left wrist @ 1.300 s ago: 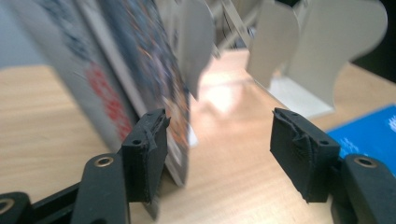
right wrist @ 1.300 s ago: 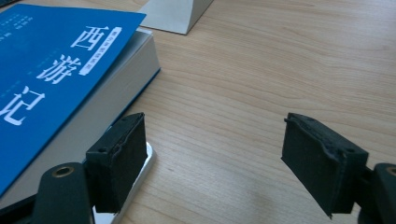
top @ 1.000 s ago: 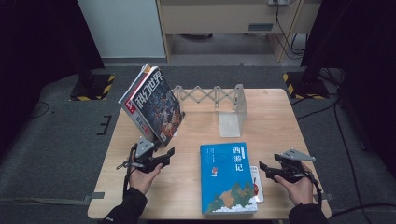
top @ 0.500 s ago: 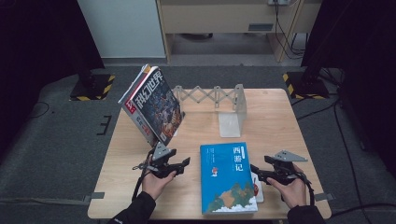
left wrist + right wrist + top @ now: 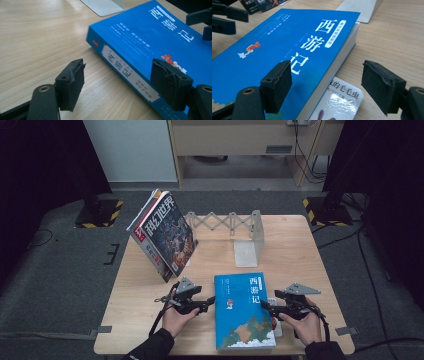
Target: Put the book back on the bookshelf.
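- The high view takes in the whole bench (image 5: 310, 255): the blue book (image 5: 242, 310) lies flat near the front edge, between the left tongs (image 5: 207, 304) and the right tongs (image 5: 266, 308).
- In the left tongs' view the book's spine (image 5: 130, 72) shows, with a white label along it; the tongs (image 5: 125, 82) are spread, one jaw over bare wood, the other over the cover's edge, gripping nothing.
- In the right tongs' view the white page edge (image 5: 332, 72) shows, and a thin glossy booklet (image 5: 342, 100) partly tucked under that side of the book. These tongs (image 5: 329, 87) are also spread, holding nothing.
- The book is thick, its cover bright blue with large white characters and a small cartoon figure.
- At the back left, magazines (image 5: 165, 235) lean against an expanding metal rack (image 5: 225, 222), whose bookend (image 5: 250, 245) stands behind the book, apart from it.
- Bare wood lies open to the left of the book and at the bench's right side.
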A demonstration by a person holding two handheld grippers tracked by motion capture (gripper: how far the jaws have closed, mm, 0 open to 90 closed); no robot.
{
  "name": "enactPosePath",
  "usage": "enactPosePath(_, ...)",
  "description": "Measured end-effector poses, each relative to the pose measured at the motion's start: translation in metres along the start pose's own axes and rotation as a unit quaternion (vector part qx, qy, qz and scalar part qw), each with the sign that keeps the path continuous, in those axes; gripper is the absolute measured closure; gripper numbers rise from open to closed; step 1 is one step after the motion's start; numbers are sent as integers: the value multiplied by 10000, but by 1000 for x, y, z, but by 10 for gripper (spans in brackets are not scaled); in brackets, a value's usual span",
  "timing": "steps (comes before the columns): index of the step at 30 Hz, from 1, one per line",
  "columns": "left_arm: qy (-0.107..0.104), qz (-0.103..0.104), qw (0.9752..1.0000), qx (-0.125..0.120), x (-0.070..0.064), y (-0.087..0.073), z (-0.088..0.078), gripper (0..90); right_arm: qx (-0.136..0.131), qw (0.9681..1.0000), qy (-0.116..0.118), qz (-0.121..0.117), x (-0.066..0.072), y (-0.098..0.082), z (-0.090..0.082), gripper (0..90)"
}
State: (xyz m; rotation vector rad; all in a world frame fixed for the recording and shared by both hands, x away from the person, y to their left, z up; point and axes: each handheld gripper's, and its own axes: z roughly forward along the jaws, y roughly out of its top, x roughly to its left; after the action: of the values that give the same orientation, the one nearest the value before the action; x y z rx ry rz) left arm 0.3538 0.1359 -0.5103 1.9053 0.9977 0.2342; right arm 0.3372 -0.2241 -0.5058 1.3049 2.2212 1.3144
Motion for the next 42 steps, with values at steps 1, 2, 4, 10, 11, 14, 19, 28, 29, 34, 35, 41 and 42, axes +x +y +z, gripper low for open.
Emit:
enactPosePath(1, -43, -7, 10000, 25, -1, -1, 2, 262, 19, 10000, 24, -1, 1, 0, 1, 245)
enactPosePath(2, -97, -16, 9999, 36, -3, -1, 5, 262, 19, 10000, 24, -1, 1, 0, 1, 245)
enactPosePath(4, -182, 9, 9998, 76, -5, -3, 9, 248, 34, 9999, 109, 50, 2, -1, 3, 246)
enactPosePath(10, -442, -195, 9988, 66, -6, -5, 19, 169, 110, 9998, 180, 58, 5, -2, 7, 249)
enactPosePath(11, -538, -304, 9981, 57, -6, -6, 22, 154, 109, 9996, 230, 99, 6, -3, 9, 249)
enactPosePath(14, -685, -463, 9965, 76, -7, -8, 28, 114, 126, 9994, 291, 148, 7, -4, 11, 250)
enactPosePath(19, -918, -509, 9945, 47, -14, -10, 38, 79, 135, 9989, 374, 248, 9, -4, 14, 247)
enactPosePath(28, -992, -814, 9916, 147, -13, -12, 46, 0, 124, 9978, 505, 418, 7, -7, 18, 244)
enactPosePath(29, -1026, -890, 9906, 181, -13, -12, 47, 0, 127, 9975, 527, 452, 7, -7, 18, 244)
enactPosePath(34, -1042, -868, 9906, 185, -13, -11, 48, 0, 110, 9973, 543, 489, 7, -7, 20, 240)
enactPosePath(35, -1051, -864, 9905, 190, -13, -11, 48, 0, 107, 9969, 573, 534, 7, -7, 20, 240)
enactPosePath(41, -1079, -863, 9902, 200, -12, -10, 49, 0, 114, 9966, 577, 573, 7, -8, 21, 233)
enactPosePath(42, -1084, -868, 9901, 196, -12, -10, 49, 1, 124, 9964, 579, 603, 7, -8, 21, 229)
